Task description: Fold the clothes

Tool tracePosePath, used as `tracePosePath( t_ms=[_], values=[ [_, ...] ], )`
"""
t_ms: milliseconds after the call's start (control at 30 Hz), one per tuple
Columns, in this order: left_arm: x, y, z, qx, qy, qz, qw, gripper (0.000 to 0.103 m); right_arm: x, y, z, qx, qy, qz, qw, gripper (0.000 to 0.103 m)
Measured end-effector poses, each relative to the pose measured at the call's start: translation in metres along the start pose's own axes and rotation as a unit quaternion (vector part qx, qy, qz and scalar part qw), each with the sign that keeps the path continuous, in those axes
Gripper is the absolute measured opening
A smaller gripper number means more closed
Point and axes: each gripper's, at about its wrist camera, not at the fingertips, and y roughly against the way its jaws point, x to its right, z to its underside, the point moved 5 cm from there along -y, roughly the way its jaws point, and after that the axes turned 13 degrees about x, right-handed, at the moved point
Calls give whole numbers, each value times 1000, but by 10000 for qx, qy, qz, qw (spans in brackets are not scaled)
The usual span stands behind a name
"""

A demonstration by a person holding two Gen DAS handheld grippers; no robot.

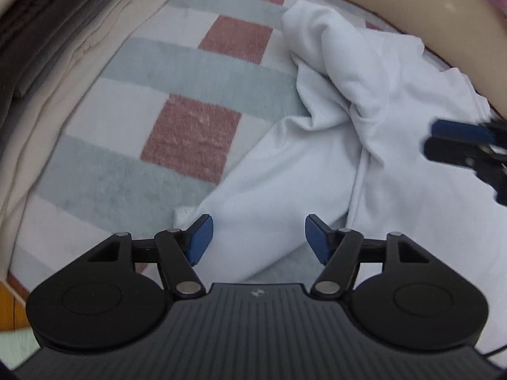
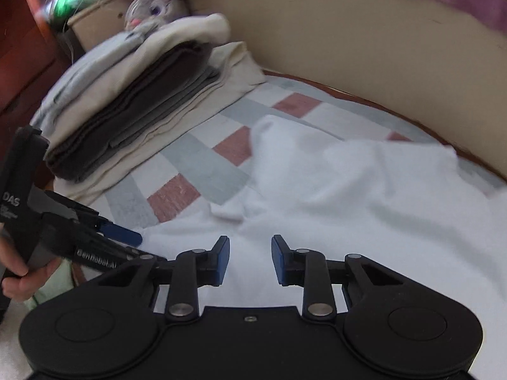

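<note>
A white garment [image 1: 380, 101] lies crumpled on a checked blanket [image 1: 190, 136] of white, grey-green and dusty red. My left gripper [image 1: 258, 232] hovers open over the garment's near lower corner, its blue pads [image 1: 199, 240] wide apart with cloth showing below the gap and nothing pinched. From the right edge of the left wrist view my right gripper [image 1: 432, 139] reaches in above the garment. In the right wrist view the right gripper [image 2: 250, 253] stands open over the white garment [image 2: 348, 190], nothing between its pads. The left gripper [image 2: 139, 243], held by a hand [image 2: 22, 281], is at the left.
A stack of folded clothes [image 2: 133, 101], cream, dark grey and pale blue, sits at the blanket's far left. A grey plush toy [image 2: 152, 12] lies behind it. A beige padded board [image 2: 348, 47] curves along the far side. A wooden edge [image 1: 12, 304] shows at lower left.
</note>
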Motion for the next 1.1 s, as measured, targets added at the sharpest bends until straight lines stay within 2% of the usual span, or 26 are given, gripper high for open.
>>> tracePosePath(
  t_ms=[67, 100, 133, 167, 200, 233, 267, 300, 333, 400, 467, 600, 700, 900, 1033, 1067, 1100],
  values=[
    [-1, 1, -2, 105, -134, -50, 9998, 64, -9, -17, -6, -43, 436, 75, 9990, 40],
    [-1, 0, -4, 214, -276, -166, 9993, 66, -9, -29, -4, -218, 616, 147, 9978, 51],
    [0, -1, -6, 322, -417, -281, 9982, 67, -9, -41, 0, -414, 789, 224, 9958, 67],
    [1, -2, -8, 431, -559, -396, 9967, 69, -9, -54, 3, -610, 962, 301, 9930, 72],
    [1, -3, -10, 539, -700, -511, 9948, 69, -9, -66, 6, -806, 1134, 378, 9896, 69],
    [2, -3, -12, 666, -842, -639, 9922, 69, -9, -78, 9, -1000, 1306, 454, 9853, 52],
    [3, 0, -16, 929, -997, -864, 9869, 69, -4, -74, 7, -854, 1152, 429, 9887, 43],
    [5, 3, -19, 1185, -1222, -1079, 9795, 69, 3, -67, 5, -660, 952, 391, 9925, 27],
    [7, 7, -22, 1334, -1446, -1177, 9734, 69, 15, -58, 2, -499, 451, 436, 9968, 15],
    [8, 11, -27, 1427, -1466, -1102, 9726, 71, 41, -38, 1, -257, -531, 573, 9966, 14],
    [7, 10, -29, 1354, -1207, -778, 9803, 71, 64, -18, 7, -88, -1135, 688, 9911, 14],
    [13, 8, -31, 1159, -902, -38, 9892, 74, 100, 4, 27, -55, -1903, 962, 9770, 14],
    [31, 6, -29, 1151, -1133, 370, 9862, 82, 115, 7, 43, -114, -2189, 1094, 9695, 14],
    [68, -15, -24, 1074, -1885, 558, 9746, 86, 127, 6, 61, 7, -2808, 1024, 9543, 16],
    [86, -28, -13, 921, -2177, 491, 9704, 88, 127, 11, 68, 236, -2968, 994, 9494, 16],
    [89, -33, -9, 876, -2257, 446, 9692, 93, 127, 14, 70, 286, -3032, 982, 9474, 18],
    [91, -40, -4, 754, -2378, 309, 9679, 103, 126, 18, 72, 335, -3100, 966, 9452, 25]
  ],
)
